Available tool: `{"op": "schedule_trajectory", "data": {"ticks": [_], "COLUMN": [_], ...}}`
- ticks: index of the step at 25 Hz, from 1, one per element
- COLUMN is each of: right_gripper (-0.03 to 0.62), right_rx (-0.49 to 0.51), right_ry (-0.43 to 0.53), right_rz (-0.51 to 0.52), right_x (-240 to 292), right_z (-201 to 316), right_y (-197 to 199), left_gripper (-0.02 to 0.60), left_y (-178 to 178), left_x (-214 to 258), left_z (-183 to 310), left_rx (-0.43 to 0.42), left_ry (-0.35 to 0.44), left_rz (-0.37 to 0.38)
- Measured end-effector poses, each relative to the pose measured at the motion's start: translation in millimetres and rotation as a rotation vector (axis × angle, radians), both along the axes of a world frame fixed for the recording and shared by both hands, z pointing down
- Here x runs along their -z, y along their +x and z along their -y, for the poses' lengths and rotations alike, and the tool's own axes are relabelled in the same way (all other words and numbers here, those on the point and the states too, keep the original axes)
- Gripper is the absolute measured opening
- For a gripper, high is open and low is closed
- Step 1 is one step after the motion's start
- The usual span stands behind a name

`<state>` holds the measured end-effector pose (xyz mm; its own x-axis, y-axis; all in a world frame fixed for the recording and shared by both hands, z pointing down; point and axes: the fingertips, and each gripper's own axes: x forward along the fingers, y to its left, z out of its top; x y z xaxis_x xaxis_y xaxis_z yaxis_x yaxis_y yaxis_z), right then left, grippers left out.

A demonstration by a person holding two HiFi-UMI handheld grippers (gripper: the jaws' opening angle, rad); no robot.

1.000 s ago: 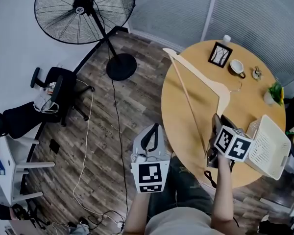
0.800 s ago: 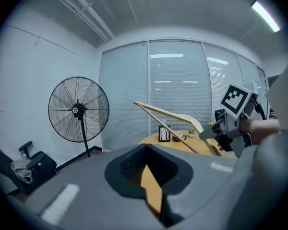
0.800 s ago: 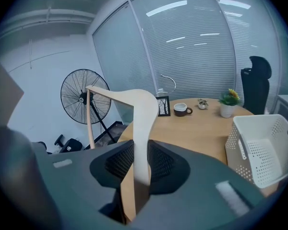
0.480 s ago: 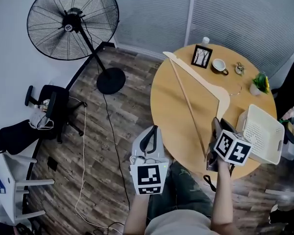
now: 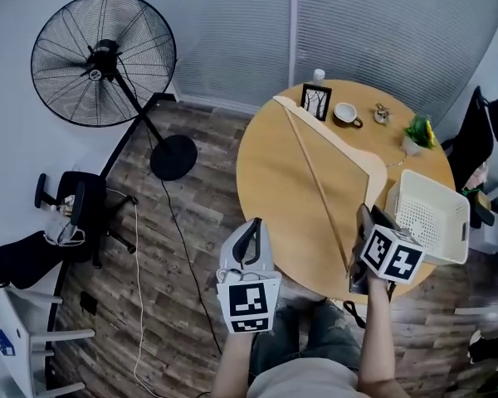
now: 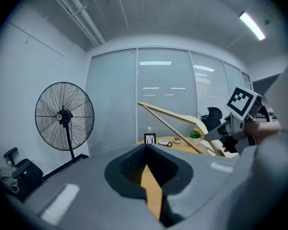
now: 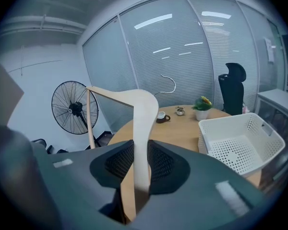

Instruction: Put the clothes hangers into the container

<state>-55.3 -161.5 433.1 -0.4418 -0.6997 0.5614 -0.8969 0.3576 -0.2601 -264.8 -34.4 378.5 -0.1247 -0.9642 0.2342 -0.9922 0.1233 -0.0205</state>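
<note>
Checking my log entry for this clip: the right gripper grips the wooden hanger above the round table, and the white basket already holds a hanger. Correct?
Not quite. The white basket holds nothing: the right gripper view shows its perforated floor bare. The rest stands: the right gripper grips the wooden hanger above the round table.

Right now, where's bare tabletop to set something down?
Free: round table's left half, near edge up to the picture frame. Crowded: far rim (cup, potted plant), right edge (white basket); wooden hanger hangs over the middle.
</note>
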Motion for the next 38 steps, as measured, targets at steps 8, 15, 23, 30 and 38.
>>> {"op": "schedule_trajectory", "data": {"ticks": [8, 15, 23, 30, 38], "right_gripper": [0.120, 0.120, 0.120, 0.120, 0.120], "right_rx": [-0.075, -0.126, -0.202, -0.256, -0.287], "right_ry": [0.020, 0.030, 0.026, 0.024, 0.035], "right_rz": [0.014, 0.015, 0.023, 0.016, 0.010], "right_x": [9.9, 18.3, 19.7, 21.1, 25.6], "right_z": [19.8, 34.9, 42.9, 45.8, 52.4], "right_y": [47.2, 93.5, 154.9, 207.4, 255.9], "left_gripper": [0.002, 0.002, 0.002, 0.002, 0.002], "left_y": [37.2, 75.9, 127.5, 174.2, 214.4], "left_x": [7.7, 14.1, 18.0, 24.3, 27.3], "left_z": [30.8, 56.7, 80.2, 97.1, 110.4], "left_rx": [-0.069, -0.118, -0.191, -0.249, -0.273], "left_ry": [0.013, 0.014, 0.010, 0.020, 0.023], "left_rz": [0.013, 0.019, 0.027, 0.031, 0.035]}}
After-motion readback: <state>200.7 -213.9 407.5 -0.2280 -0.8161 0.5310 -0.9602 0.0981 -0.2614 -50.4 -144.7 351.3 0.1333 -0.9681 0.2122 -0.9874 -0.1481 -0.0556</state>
